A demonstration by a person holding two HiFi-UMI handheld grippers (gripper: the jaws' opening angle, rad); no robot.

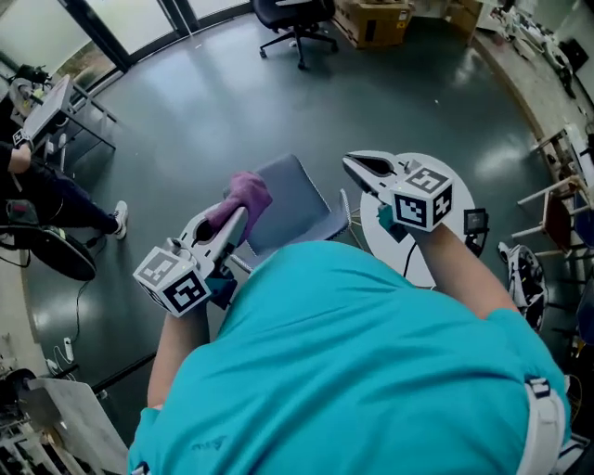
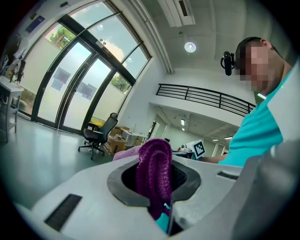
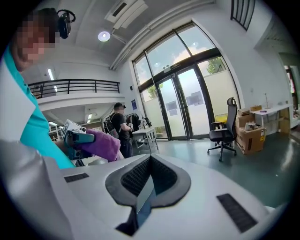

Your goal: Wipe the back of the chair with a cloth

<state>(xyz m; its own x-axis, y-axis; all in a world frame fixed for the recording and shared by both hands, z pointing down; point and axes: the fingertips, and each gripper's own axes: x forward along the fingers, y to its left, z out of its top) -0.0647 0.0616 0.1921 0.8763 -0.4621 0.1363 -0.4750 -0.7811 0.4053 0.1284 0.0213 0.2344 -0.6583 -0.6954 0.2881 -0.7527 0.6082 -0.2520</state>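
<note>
Grey floor lies under the chair [image 1: 297, 199]. The left tool [image 1: 234, 218] pinches the purple cloth [image 1: 247, 193] against the chair's edge, seemingly for wiping. The right tool [image 1: 362, 168], jaws together and holding nothing, hovers beside the chair.

Floor [image 1: 204, 121] is carrying everything: glossy dark grey, window light reflecting off it. Grey chair [image 1: 288, 202] is standing mid-floor, directly in front of the person. Round white worktop [image 1: 385, 243] is standing just to its right. Black office chair [image 1: 295, 20] is sitting on its castors at the far end, cardboard box [image 1: 376, 20] just beside it. Thin-legged desk [image 1: 56, 107] is standing far left, a seated person's shoe [image 1: 119, 218] resting on the floor near it.
</note>
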